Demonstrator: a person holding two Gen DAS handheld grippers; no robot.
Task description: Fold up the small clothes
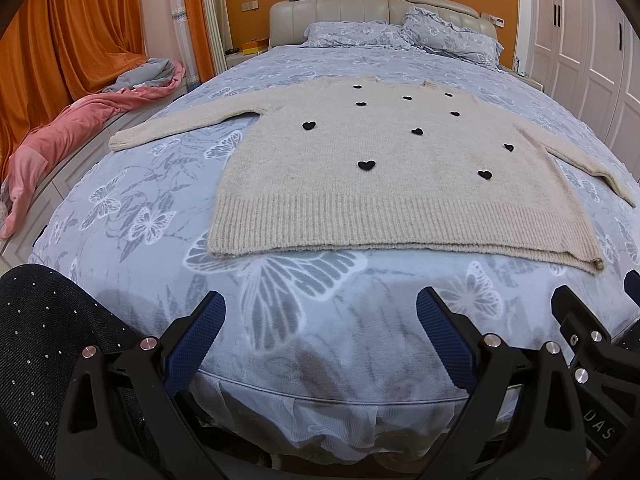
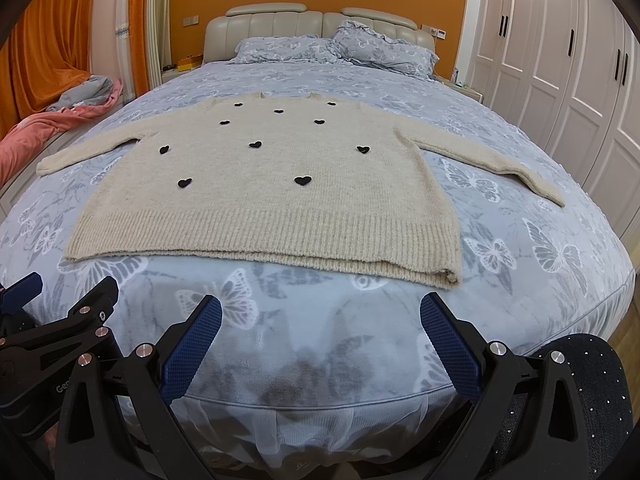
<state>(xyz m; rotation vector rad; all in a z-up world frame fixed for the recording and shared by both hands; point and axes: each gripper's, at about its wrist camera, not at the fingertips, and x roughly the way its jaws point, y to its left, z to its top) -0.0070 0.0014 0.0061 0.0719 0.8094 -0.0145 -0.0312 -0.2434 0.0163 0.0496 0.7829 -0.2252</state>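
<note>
Sweater: your cream sweater (image 1: 360,184) lies flat on the bed (image 1: 280,312), front side up, with small black hearts on it. The ribbed bottom edge is the part nearest to you. The neck points to the pillows (image 1: 400,34).
Sleeves: both are spread out to the sides. In the left wrist view the end of the sweater's right-hand sleeve runs close to the picture's edge and is hard to see. The right wrist view shows that whole sleeve (image 2: 500,164).
Left tongs: your left tongs (image 1: 320,328) are spread wide and hold nothing. They hang over the near end of the bed, short of the sweater's bottom edge. Their blue pads (image 1: 196,344) touch no cloth.
Right tongs: your right tongs (image 2: 320,332) are also spread wide with nothing in them, just in front of the sweater's bottom edge. In the left wrist view only a part of them shows at the right edge.
Dark cloth: your dark cloth with tiny shiny dots (image 1: 44,320) fills one low corner of each view. It is cut off, so you cannot tell what it is.
Beside the bed: a pink and grey heap of cloth (image 1: 80,120) lies to the left, under orange curtains (image 1: 60,20). White wardrobe doors (image 2: 560,48) stand to the right.
</note>
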